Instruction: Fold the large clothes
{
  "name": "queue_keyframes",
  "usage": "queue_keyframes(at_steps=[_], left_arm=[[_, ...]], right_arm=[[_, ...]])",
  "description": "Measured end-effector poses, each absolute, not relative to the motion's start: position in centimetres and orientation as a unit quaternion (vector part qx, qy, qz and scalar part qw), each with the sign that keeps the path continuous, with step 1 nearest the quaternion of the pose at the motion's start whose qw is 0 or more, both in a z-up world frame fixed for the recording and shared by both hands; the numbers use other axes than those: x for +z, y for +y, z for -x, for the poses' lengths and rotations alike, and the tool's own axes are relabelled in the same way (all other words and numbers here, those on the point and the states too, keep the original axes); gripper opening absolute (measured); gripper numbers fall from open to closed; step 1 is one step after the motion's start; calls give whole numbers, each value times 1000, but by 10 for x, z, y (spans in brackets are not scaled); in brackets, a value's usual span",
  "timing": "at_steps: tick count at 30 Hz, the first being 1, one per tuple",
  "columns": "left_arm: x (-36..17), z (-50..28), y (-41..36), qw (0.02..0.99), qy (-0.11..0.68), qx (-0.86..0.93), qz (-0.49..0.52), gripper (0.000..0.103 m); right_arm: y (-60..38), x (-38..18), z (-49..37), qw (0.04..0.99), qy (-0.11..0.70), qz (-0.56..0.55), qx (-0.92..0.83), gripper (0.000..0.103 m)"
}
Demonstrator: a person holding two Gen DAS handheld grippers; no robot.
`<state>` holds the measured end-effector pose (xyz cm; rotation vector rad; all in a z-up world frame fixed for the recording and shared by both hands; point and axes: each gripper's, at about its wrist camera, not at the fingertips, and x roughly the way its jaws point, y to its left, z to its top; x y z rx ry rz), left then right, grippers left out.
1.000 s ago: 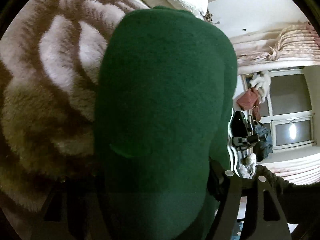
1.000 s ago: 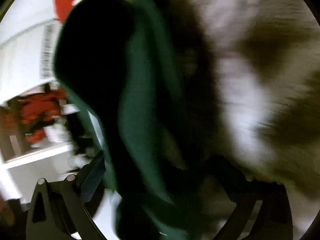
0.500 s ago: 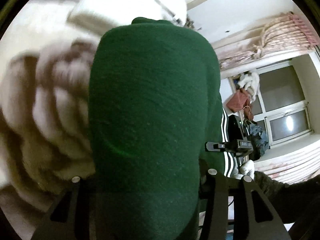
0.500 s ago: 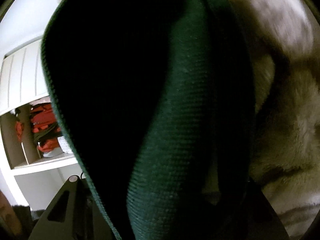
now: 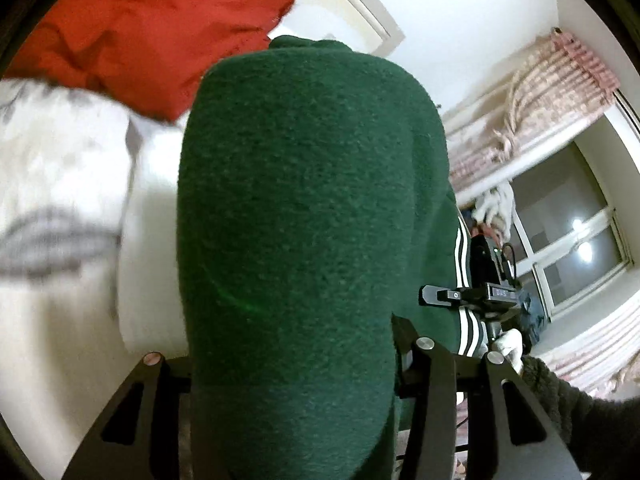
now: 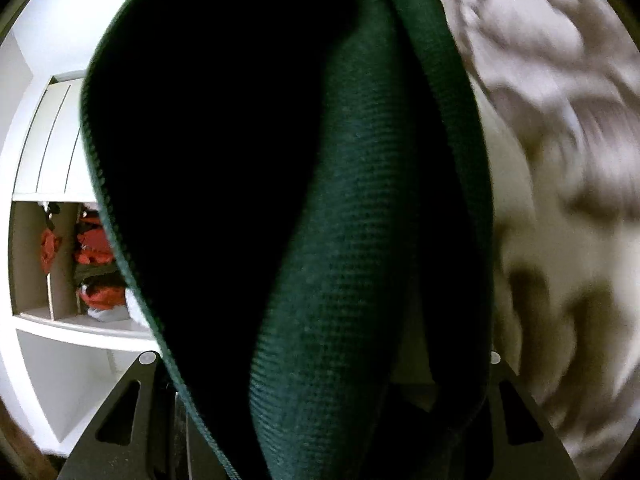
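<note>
Lifted off the patterned blanket [image 6: 568, 160], the green garment [image 5: 304, 216] is now carried high, pinched by left gripper [image 5: 288, 364] and right gripper [image 6: 320, 364]; red bedding [image 5: 152, 28] and shelves [image 6: 60, 320] are seen beyond.

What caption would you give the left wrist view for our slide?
Left gripper jaws clamped on a thick fold of green garment, lifted before a red quilt and curtained window.

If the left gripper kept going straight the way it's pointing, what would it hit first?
The green garment that the left gripper already grips bulges straight ahead and fills that line. Past it probably lies the white wall, though the cloth hides the path and depth is unclear.
</note>
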<state>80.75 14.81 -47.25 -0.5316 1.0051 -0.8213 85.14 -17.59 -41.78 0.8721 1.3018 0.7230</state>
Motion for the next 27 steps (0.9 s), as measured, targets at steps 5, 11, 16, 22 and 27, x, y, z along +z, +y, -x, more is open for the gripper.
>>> queue_keyframes(at_steps=[5,11,16,22,27], left_arm=[[-535,-897,170,745,501,-355,260,45],[-617,-924,186,687,573,-315,318,71],[-600,-913,189,691,584,-279,322,71],[-545,-878,178,797,546,-163,199,87],[-507,-807,174,872,482,-50,69,95]], right_arm=[[-170,-434,-960,658,585,-367,300,50],[-186,-504,-1022,642,629,-356,257,50],[-230,-498,-1035,636,648,-336,250,64],[-282,-424,-991,728,650,-162,146,80],[-278,-388,-955,797,603,-21,33,91]])
